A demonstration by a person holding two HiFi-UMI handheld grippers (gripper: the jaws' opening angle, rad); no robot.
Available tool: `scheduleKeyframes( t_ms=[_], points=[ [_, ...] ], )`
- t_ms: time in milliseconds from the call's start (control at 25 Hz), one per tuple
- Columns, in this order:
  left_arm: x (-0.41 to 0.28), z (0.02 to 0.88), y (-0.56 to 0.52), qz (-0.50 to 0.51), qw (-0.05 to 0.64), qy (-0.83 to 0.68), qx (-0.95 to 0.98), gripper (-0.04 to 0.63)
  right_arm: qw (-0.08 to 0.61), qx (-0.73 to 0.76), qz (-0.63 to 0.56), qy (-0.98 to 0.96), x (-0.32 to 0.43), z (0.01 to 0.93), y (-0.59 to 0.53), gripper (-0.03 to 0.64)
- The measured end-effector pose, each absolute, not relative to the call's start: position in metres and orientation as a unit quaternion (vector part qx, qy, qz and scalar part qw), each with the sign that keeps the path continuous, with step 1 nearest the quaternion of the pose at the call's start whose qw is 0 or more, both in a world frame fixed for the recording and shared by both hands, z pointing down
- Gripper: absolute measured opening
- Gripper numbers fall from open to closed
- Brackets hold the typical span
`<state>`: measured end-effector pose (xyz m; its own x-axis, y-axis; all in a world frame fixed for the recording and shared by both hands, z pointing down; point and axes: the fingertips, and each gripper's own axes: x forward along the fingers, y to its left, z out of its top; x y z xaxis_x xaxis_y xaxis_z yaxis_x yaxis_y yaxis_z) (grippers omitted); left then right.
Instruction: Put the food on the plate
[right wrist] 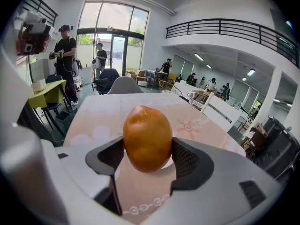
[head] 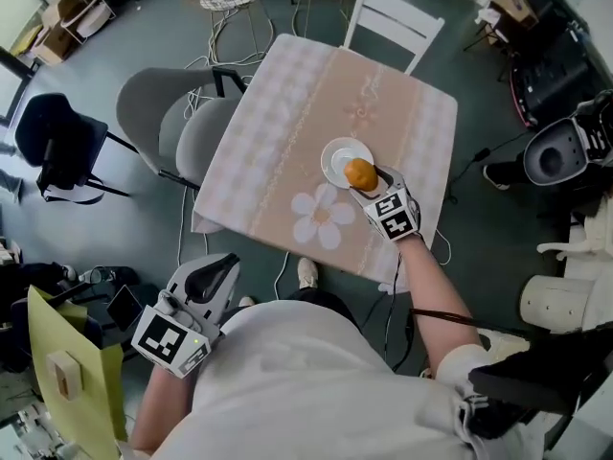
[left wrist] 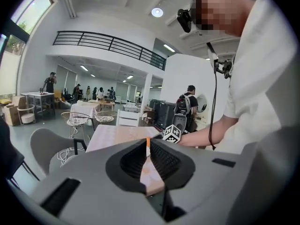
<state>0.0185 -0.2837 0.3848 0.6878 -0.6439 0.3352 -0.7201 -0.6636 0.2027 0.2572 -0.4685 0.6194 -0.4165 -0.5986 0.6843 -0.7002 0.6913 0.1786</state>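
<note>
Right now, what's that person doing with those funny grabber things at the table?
A person holds a gripper in each hand. The right gripper is clamped on a round orange-brown food right over the white plate on the table; whether it touches the plate is unclear. The left gripper is shut and empty, back by the person's body.

glossy orange-brown oval food [right wrist: 147, 138]: darker brown mottling, pale sheen on top.
round plate [head: 335, 158]: plain white.
square tablecloth [head: 278, 151]: pale pink-beige check, white flower print, faint pink swirl mid-cloth.
right gripper [right wrist: 147, 150], left gripper [left wrist: 148, 159]: grey shells, black ribbed pads, black-and-white square markers.
slatted chair [head: 395, 22]: white.
shell chairs [head: 153, 113]: grey.
</note>
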Motion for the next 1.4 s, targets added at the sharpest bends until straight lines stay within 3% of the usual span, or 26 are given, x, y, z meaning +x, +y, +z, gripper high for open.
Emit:
scheduleKeyframes(
  t_ms=[600,1400],
  points=[
    [-0.007,0.397,-0.290,0.135,0.175,-0.482,0.848,0.014,0.494,0.292,0.047,-0.818,0.242,0.696,-0.526,0.330],
    [-0.009,0.397,-0.291,0.127,0.172,-0.468,0.858,0.014,0.472,0.322,0.058,-0.819,0.251,0.688,-0.522,0.331]
  ],
)
